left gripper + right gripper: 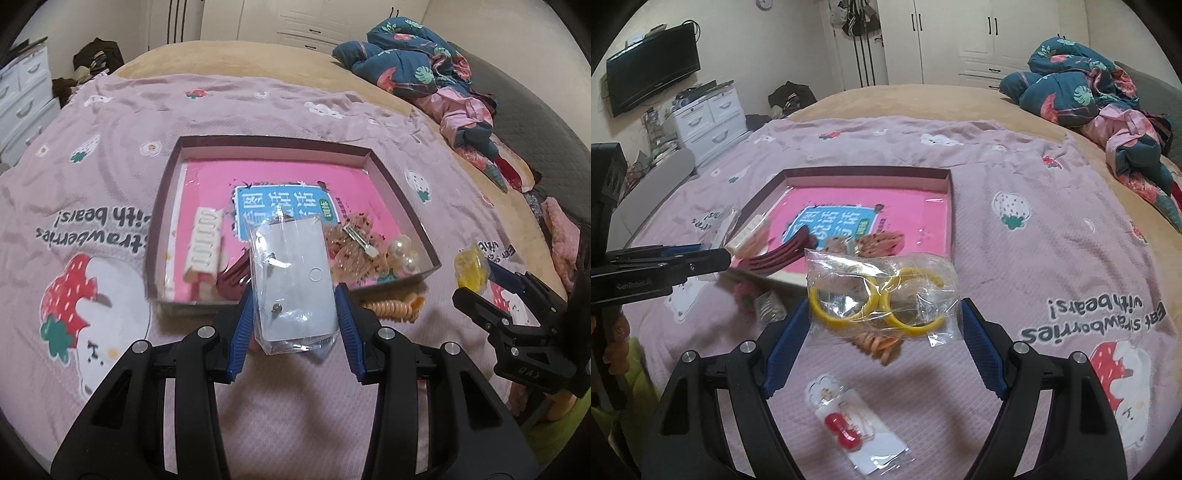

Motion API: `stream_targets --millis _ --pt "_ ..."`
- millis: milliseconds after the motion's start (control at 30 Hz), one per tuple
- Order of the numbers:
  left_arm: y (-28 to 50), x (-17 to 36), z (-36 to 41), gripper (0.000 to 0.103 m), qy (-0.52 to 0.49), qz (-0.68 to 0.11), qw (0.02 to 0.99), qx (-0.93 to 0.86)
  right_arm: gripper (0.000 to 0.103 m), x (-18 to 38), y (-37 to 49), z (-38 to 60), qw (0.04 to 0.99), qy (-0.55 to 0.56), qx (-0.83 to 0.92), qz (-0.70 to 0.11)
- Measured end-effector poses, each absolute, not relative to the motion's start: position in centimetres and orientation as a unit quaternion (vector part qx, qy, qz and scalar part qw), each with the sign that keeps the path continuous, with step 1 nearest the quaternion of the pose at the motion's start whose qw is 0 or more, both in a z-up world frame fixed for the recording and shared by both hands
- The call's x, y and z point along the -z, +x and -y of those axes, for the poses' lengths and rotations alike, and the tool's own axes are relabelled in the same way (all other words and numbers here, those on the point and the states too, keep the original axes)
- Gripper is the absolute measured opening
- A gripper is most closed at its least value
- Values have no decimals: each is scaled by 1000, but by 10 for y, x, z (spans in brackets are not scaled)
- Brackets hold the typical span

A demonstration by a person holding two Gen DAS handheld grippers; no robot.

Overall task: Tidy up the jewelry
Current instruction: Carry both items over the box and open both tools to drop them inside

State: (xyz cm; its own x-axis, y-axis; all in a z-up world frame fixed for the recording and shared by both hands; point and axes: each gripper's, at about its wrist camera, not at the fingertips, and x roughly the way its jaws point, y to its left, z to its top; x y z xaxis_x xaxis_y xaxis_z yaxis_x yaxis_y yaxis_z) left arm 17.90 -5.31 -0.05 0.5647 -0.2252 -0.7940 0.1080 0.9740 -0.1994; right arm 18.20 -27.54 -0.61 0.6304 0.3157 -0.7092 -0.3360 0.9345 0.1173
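Your left gripper is clamping a clear earring packet between its blue fingers — just before the box. Your right gripper is pinching the yellow-hoop bag between its fingers — above the bed.

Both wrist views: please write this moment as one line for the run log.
left gripper: shut on clear earring packet, above box near edge | right gripper: shut on yellow hoops bag | red clip card: on blanket
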Motion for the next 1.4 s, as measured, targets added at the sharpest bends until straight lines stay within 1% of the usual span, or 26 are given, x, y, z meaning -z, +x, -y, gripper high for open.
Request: stream_targets --millis 400,833,1400 --pt "217 19 57 35 -65 -475 873 96 80 11 220 277 905 -27 -166 -390" --pt "233 39 54 35 -64 -491 864 93 80 29 269 255 896 -46 -171 -406" --pt "247 51 44 35 -70 -501 859 83 83 52 292 223 883 -61 -180 -430"
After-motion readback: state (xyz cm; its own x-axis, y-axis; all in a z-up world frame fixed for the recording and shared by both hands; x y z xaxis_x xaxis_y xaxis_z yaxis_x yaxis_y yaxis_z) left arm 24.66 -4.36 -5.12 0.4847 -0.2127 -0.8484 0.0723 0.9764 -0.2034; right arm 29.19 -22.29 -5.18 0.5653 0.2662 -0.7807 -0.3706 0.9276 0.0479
